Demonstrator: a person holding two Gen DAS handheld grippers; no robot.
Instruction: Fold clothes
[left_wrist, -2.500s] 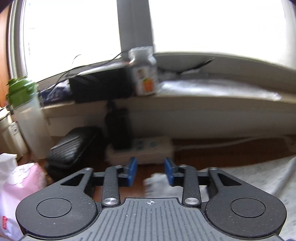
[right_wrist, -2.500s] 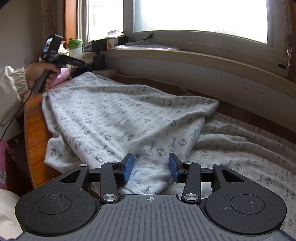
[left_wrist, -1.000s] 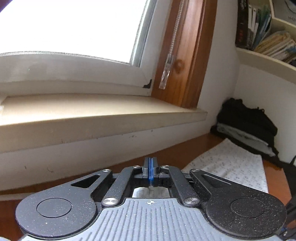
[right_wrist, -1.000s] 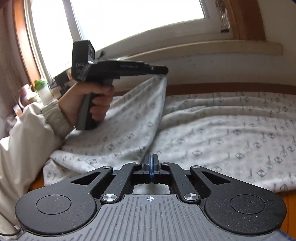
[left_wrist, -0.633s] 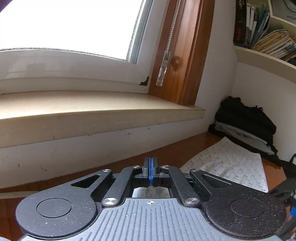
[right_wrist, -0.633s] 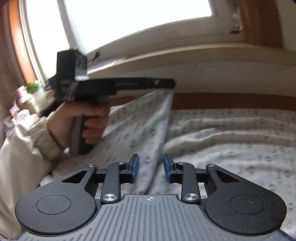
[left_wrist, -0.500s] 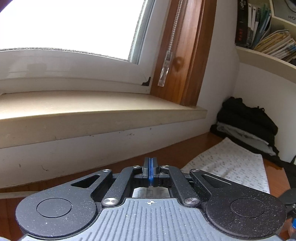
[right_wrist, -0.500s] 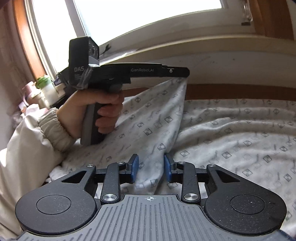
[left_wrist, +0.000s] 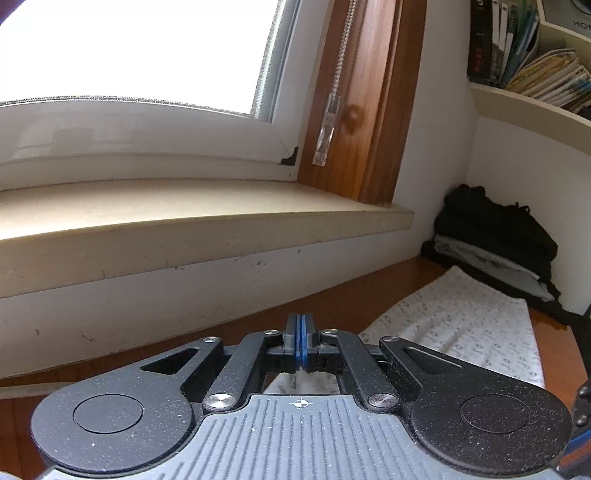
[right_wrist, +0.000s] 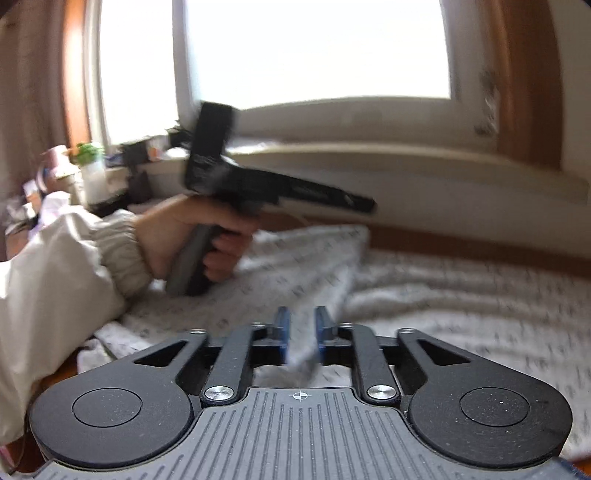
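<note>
A pale grey patterned garment (right_wrist: 461, 295) lies spread over the wooden table (right_wrist: 443, 240); its far end (left_wrist: 461, 332) shows in the left wrist view. My left gripper (left_wrist: 301, 345) is shut, blue pads together, with a strip of the cloth just under them. In the right wrist view the left gripper (right_wrist: 371, 206) is held by a hand (right_wrist: 192, 236), and the cloth rises in a ridge to its tip. My right gripper (right_wrist: 301, 332) hovers low over that ridge. Its jaws are closing, with a fold of cloth between the pads; the picture is blurred.
A deep window sill (left_wrist: 184, 221) runs along the table's far side. A pile of black and grey clothes (left_wrist: 491, 236) sits in the right corner under a shelf of books (left_wrist: 535, 66). A green-lidded bottle (right_wrist: 90, 162) and clutter stand far left. A cream sleeve (right_wrist: 55, 277) fills the left.
My right gripper went from shut to apart, then narrowed a little, and its view has shifted and blurred. The left gripper's view has barely changed and it stays shut.
</note>
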